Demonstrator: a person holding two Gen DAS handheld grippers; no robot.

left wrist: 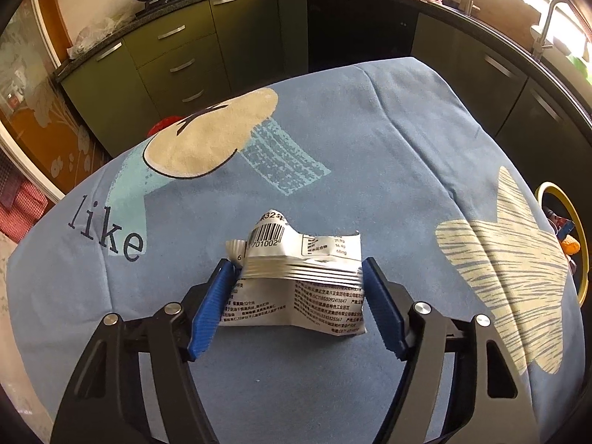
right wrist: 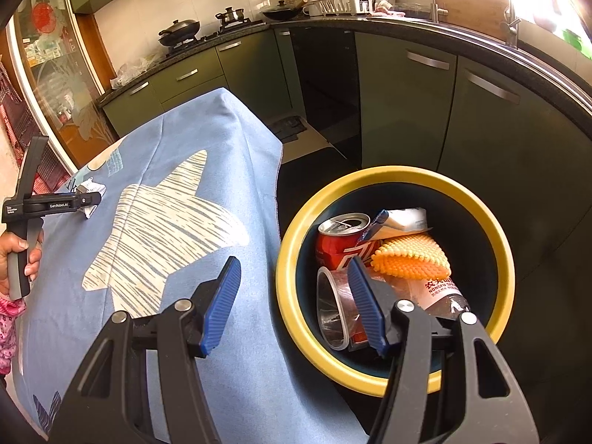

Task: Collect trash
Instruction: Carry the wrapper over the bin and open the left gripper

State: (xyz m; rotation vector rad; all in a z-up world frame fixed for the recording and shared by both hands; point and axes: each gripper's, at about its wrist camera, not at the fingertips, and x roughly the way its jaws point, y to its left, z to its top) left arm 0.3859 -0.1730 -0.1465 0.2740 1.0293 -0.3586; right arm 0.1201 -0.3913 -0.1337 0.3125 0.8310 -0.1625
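A crumpled white snack wrapper (left wrist: 299, 277) with a barcode lies on the blue tablecloth (left wrist: 370, 140). My left gripper (left wrist: 298, 264) has its blue pads (left wrist: 216, 303) pressed against the wrapper's two sides, and the foil is buckled between them. The right wrist view shows that same gripper (right wrist: 87, 203) far left, held by a hand, with the wrapper (right wrist: 92, 187) at its tips. My right gripper (right wrist: 294, 262) stands open with nothing in it, above the table's right edge and the yellow-rimmed bin (right wrist: 370, 181).
The bin holds a red can (right wrist: 336, 240), an orange scrubber (right wrist: 410, 255), a plastic bottle (right wrist: 440, 288), a clear tape roll (right wrist: 329, 307) and a white packet (right wrist: 403, 218). Its rim (left wrist: 581, 229) shows beside the table. Dark green kitchen cabinets (right wrist: 407, 103) stand behind.
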